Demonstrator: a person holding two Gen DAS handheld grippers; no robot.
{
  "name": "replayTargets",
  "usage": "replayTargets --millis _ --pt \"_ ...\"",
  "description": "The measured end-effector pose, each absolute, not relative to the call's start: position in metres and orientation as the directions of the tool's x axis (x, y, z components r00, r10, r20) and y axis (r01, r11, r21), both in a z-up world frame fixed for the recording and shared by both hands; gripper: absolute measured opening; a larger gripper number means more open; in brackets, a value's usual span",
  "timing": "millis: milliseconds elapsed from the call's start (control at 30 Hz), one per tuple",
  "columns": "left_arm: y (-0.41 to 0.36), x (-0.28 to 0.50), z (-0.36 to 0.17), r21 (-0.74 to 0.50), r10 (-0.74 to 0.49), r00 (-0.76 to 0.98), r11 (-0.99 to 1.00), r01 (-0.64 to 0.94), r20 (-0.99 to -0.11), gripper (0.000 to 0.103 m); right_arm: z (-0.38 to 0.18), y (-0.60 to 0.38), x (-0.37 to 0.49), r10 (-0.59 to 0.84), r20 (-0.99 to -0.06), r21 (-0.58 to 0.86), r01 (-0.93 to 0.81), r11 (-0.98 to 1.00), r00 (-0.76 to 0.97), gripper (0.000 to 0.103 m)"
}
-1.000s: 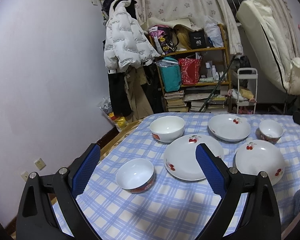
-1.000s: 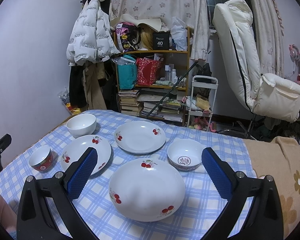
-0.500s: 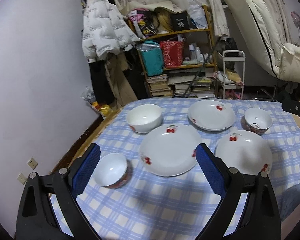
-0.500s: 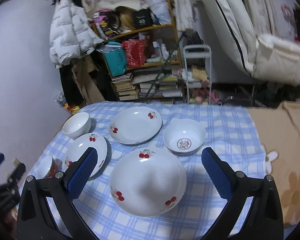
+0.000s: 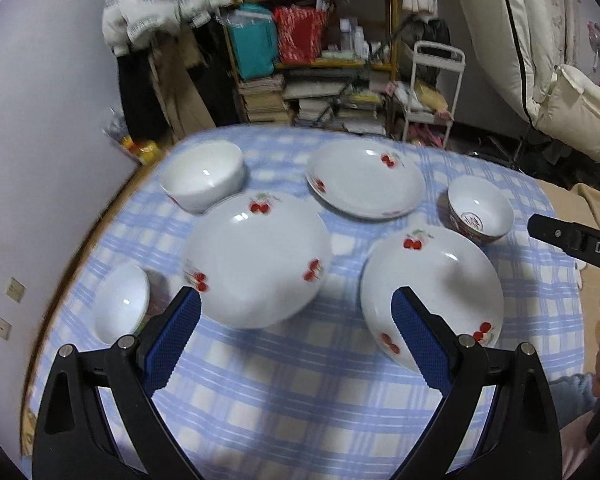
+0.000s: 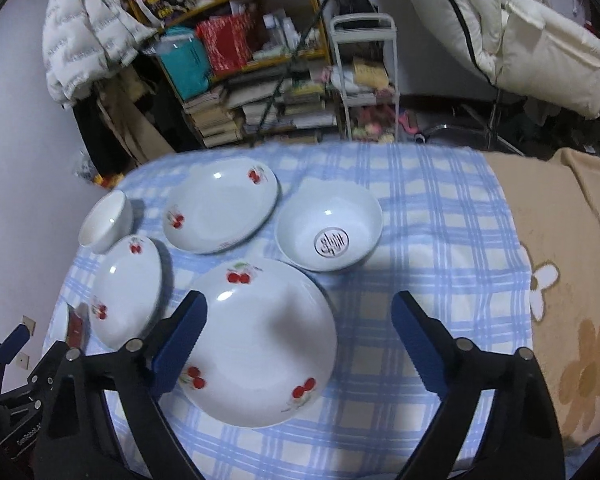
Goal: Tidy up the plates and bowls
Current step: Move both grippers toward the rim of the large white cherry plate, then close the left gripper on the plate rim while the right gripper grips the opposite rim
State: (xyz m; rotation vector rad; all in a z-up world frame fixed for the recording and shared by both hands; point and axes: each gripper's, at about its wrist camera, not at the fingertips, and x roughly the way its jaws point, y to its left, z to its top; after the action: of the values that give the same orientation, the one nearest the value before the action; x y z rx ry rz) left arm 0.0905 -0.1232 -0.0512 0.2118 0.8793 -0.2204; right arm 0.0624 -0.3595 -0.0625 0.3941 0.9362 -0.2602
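Note:
Three white cherry-print plates lie on the blue checked tablecloth (image 5: 300, 392): a middle plate (image 5: 256, 260), a far plate (image 5: 364, 178) and a near right plate (image 5: 432, 292). Three bowls stand around them: a white bowl (image 5: 202, 176) at far left, a small red-sided bowl (image 5: 122, 304) at near left, and a bowl with a red mark (image 5: 480, 210) at right. My left gripper (image 5: 296, 338) is open and empty above the near edge, between the middle and right plates. My right gripper (image 6: 300, 344) is open and empty over the near plate (image 6: 260, 340).
A cluttered shelf (image 5: 312, 32) with bags and stacked books stands behind the table, with a small white cart (image 5: 432, 92) beside it. A white padded chair (image 5: 540, 60) is at right. A tan flowered blanket (image 6: 560, 280) covers the table's right side. A wall is at left.
Both grippers have risen and tilted downward, so the plates and bowls are seen from higher up and closer. Both stay open. No dish has moved.

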Motion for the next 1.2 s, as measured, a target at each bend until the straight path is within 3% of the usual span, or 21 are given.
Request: replayTargets --millis 167,767,867,900,933,967,1067,1200 --pt "-0.144 0.097 -0.082 0.100 -0.115 0.578 0.940 0.327 -0.808 0.095 -0.088 -0.375 0.075 -0.033 -0.855 0.220 0.421 0.880 0.517 0.085" --pt "-0.174 0.126 -0.156 -0.001 -0.148 0.364 0.927 0.376 -0.920 0.092 -0.161 -0.373 0.108 -0.010 -0.947 0.123 0.391 0.912 0.320 0.079" --pt "-0.178 0.131 -0.163 -0.034 -0.170 0.324 0.923 0.384 -0.931 0.076 -0.170 -0.369 0.112 -0.005 -0.956 0.105 0.360 0.927 0.294 0.066" --pt "-0.179 0.132 -0.166 -0.058 -0.189 0.303 0.918 0.392 -0.934 0.055 -0.173 -0.368 0.113 -0.003 -0.958 0.104 0.356 0.929 0.287 0.062" --pt "-0.180 0.135 -0.170 -0.083 -0.207 0.275 0.912 0.401 -0.939 0.028 -0.177 -0.368 0.114 -0.002 -0.962 0.101 0.363 0.926 0.273 0.047" --pt "-0.180 0.137 -0.176 -0.109 -0.218 0.235 0.909 0.403 -0.947 0.021 -0.180 -0.368 0.115 -0.001 -0.965 0.100 0.374 0.922 0.261 0.034" --pt "-0.179 0.141 -0.180 -0.116 -0.219 0.236 0.916 0.384 -0.947 0.018 -0.182 -0.370 0.114 0.040 -0.963 0.146 0.390 0.909 0.266 0.025" --pt "-0.175 0.149 -0.184 -0.155 -0.246 0.215 0.916 0.369 -0.945 0.017 -0.182 -0.371 0.111 0.043 -0.961 0.150 0.380 0.913 0.274 0.024"
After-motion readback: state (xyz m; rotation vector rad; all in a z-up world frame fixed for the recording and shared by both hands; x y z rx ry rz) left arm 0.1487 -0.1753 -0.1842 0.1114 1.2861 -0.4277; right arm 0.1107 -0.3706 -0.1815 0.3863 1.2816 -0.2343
